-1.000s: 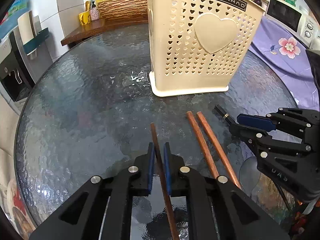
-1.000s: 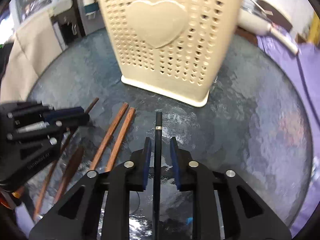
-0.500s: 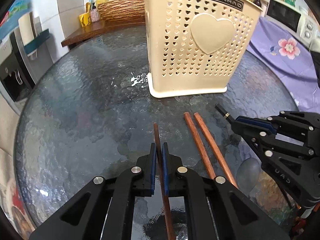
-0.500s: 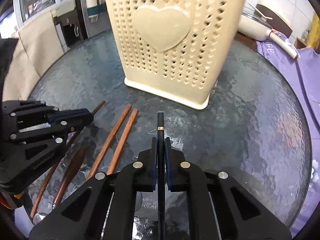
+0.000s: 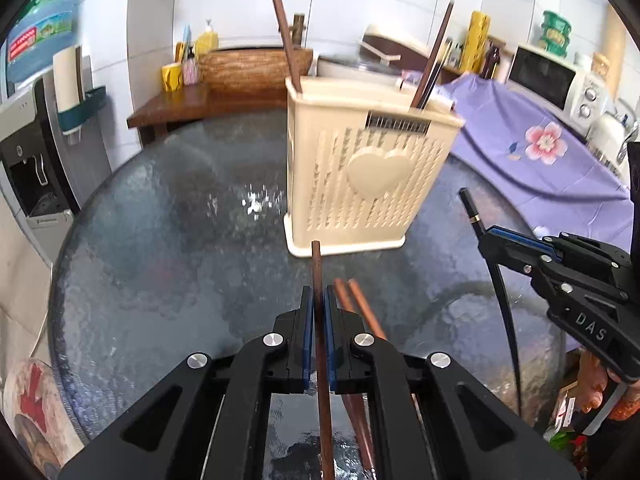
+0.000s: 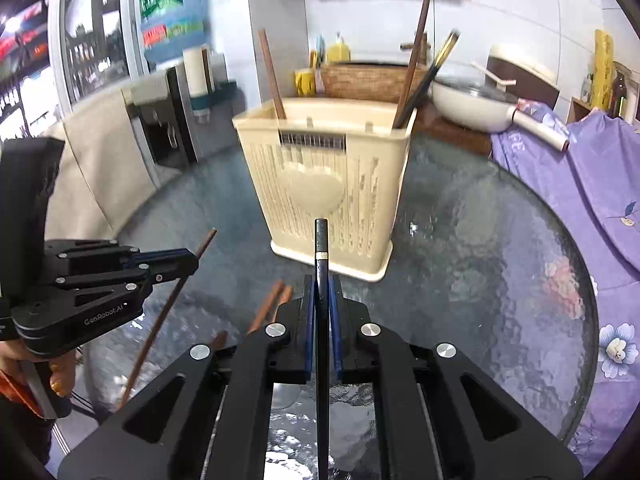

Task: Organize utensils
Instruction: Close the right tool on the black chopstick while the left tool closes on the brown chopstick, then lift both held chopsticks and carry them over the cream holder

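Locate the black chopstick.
The black chopstick is clamped in the right gripper, lifted above the glass table, tip toward the cream basket.

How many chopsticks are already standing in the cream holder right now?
3 that I can make out: one brown chopstick at the cream holder's left end, plus a brown one and a dark one leaning together at the right end. Shorter items inside may be hidden.

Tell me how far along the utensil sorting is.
Partly done. Several chopsticks already stand in the cream perforated plastic holder. The left tool grips a brown wooden chopstick; the right tool grips a black chopstick. A brown pair remains on the glass table.
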